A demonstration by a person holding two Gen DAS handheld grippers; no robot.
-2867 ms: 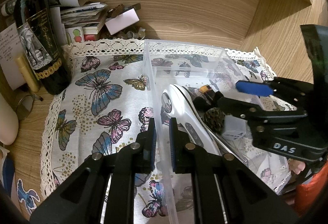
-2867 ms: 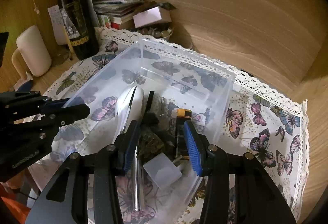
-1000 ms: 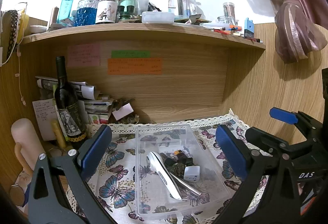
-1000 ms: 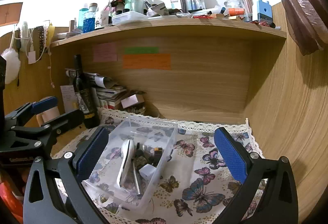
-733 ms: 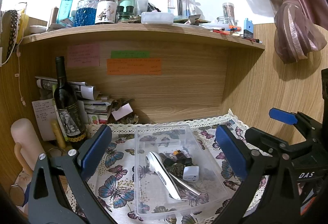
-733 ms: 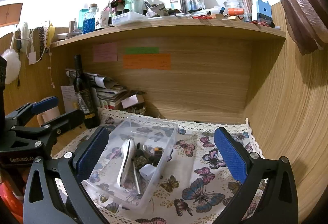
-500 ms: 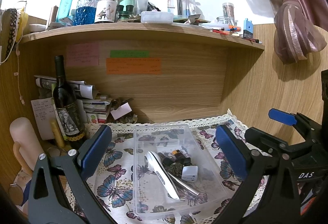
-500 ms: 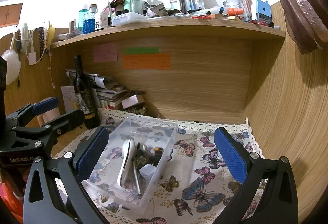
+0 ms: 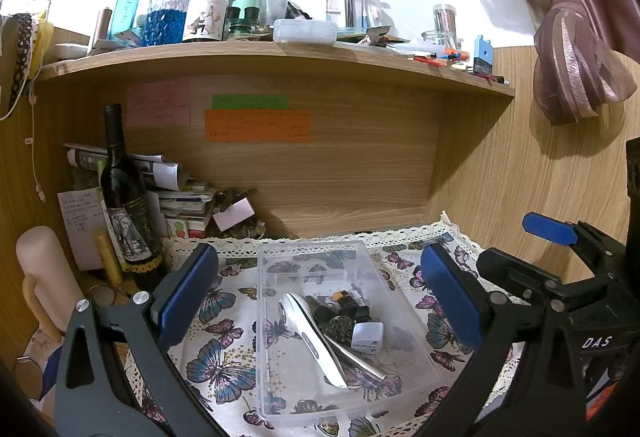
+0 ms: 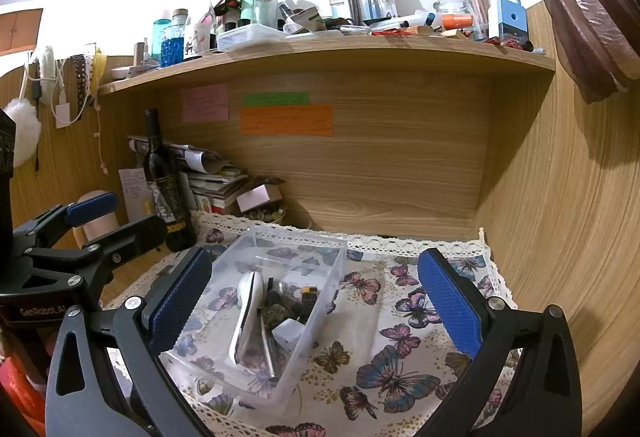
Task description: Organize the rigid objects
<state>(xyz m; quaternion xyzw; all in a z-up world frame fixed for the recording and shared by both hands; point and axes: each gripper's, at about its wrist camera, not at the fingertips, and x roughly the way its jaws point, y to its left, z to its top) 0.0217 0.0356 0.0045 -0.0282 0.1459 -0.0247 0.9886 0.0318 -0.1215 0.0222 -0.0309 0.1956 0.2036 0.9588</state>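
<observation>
At the far left a dark wine bottle [image 9: 126, 213] stands on the table, clear of the work. The left gripper [image 9: 316, 301] hangs with its fingers spread wide and empty, the clear plastic bin [image 9: 404, 307] lying straight ahead and below, framed between them. In the bin a white handheld device [image 9: 310, 325] runs lengthwise from the far end toward the camera, a metal rod [image 9: 358, 357] beside it and a small white cube [image 9: 368, 337] touching the dark odds at its right. The right gripper [image 10: 316, 301], fingers likewise wide apart and holding nothing, has the bin ahead and to its left, so the left looks better lined up
</observation>
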